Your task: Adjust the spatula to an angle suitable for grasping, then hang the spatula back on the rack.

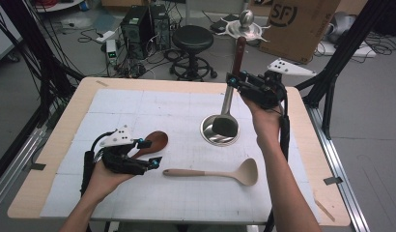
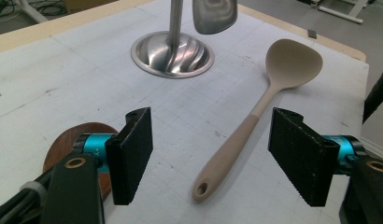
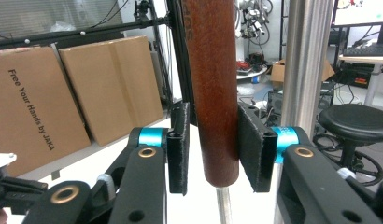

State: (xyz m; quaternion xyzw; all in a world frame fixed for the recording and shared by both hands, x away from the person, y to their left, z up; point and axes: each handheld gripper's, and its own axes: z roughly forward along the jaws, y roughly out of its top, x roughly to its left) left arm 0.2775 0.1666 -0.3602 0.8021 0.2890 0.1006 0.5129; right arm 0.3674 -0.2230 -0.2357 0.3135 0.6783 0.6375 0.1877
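Turner (image 1: 229, 104): steel blade and shank, dark wooden handle (image 3: 212, 93). Held upright above the steel stand (image 1: 219, 131) at mid-table, blade hanging just over the stand's dished base. Right gripper (image 1: 240, 81) clamps the handle near its lower end, jaws narrow and pressed on the wood. Likely stiff, head-heavy, varnish somewhat slick; the handle is the best hold. Left gripper (image 2: 208, 156): jaws wide, nothing between the pads, poised over the beige spoon (image 2: 255, 121). Wooden spoon (image 1: 155, 142) lies beside it.
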